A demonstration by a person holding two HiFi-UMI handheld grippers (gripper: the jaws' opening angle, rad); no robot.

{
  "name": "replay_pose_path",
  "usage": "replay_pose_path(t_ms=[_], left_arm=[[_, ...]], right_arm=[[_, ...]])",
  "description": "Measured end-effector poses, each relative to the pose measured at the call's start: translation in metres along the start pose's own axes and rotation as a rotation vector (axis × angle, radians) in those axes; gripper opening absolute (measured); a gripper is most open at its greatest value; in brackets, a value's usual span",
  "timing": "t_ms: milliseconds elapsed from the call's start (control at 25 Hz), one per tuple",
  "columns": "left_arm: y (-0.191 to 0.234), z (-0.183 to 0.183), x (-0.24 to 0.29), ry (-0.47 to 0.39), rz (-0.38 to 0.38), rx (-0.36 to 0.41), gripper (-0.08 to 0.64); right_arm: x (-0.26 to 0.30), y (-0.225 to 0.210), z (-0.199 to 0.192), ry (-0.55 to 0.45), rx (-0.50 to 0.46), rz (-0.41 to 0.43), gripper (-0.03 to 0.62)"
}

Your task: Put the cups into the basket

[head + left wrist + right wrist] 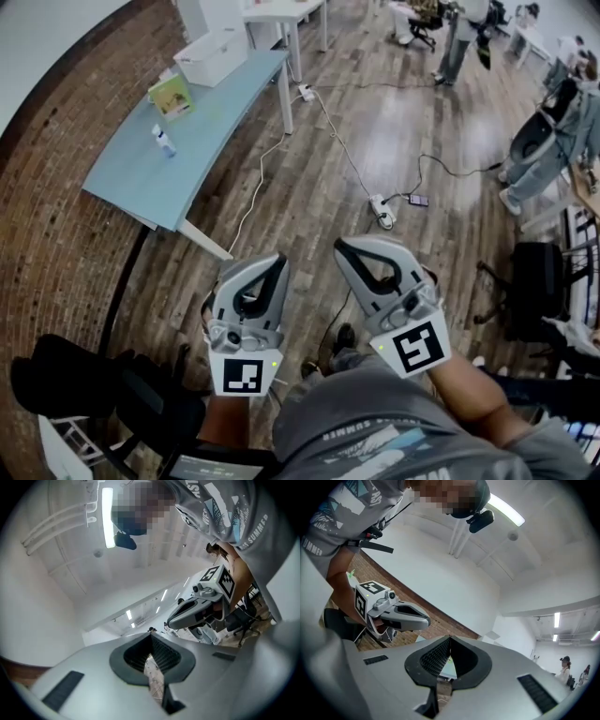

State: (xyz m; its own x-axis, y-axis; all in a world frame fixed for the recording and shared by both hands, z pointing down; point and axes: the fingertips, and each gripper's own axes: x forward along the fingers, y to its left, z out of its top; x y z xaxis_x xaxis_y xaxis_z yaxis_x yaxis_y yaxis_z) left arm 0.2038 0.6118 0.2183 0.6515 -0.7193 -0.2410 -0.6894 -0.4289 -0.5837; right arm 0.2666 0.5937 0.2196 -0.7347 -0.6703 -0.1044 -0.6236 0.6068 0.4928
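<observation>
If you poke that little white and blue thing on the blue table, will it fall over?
Probably. The little white and blue thing stands upright and looks taller than wide, so a sideways poke would likely tip it. It looks small, so probably light. The light blue table looks smooth, so it might slide.

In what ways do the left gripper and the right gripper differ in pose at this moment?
The left gripper points almost straight ahead, while the right gripper slants inward toward it. In the head view the left gripper sits lower and the right gripper higher. Both have their jaws together, with nothing between them.
</observation>
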Motion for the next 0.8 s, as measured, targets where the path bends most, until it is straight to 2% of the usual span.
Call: replay_pose_path(t_ms=[200,800], left_arm=[[0.004,-0.009,0.034,0.012,0.025,0.043,-0.002],[0.033,-0.037,0.086,0.052,0.022,0.053,-0.001]], right_arm=[[0.01,-0.029,-0.019,-0.028,0.005,0.023,0.01],[0.049,-0.076,-0.044,-0.059,0.053,0.023,0.011]])
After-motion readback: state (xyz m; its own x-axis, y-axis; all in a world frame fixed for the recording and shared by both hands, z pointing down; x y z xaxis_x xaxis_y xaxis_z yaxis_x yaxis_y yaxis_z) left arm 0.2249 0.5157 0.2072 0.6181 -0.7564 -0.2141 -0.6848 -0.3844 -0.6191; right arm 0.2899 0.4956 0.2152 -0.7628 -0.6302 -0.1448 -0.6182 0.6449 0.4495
